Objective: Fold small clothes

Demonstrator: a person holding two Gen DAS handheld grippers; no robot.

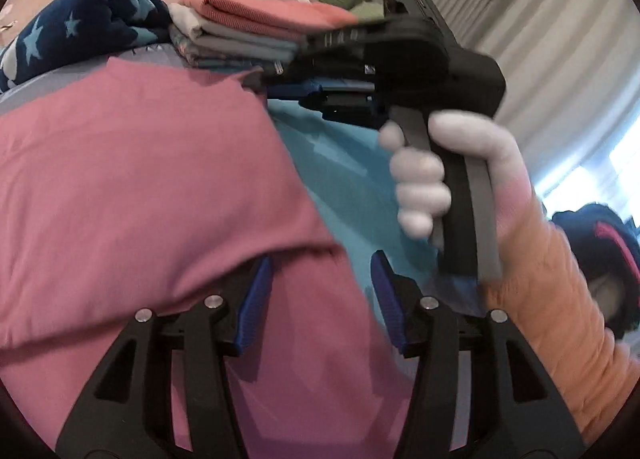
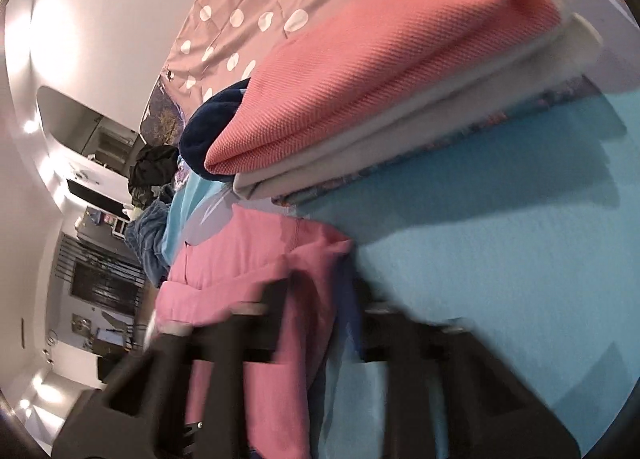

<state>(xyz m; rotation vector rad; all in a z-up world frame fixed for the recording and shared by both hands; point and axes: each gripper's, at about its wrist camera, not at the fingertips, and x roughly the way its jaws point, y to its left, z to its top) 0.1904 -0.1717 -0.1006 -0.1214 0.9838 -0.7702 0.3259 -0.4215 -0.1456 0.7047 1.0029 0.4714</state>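
My right gripper (image 2: 316,319) is badly motion-blurred in its own view, low centre; pink cloth lies between the fingers but I cannot tell if they pinch it. The left view shows that gripper (image 1: 280,87) from the side, upper middle, tips hidden at the pink garment's (image 1: 140,187) edge, white-gloved hand (image 1: 432,179) on the handle. My left gripper (image 1: 322,299) is spread wide, bottom centre, pink cloth lying between the blue pads (image 1: 256,299), not pinched. Garment covers left half of frame, on the turquoise sheet (image 1: 340,179). Folded stack (image 2: 380,99), coral piece on top, sits upper centre; only the right view shows the room at left.
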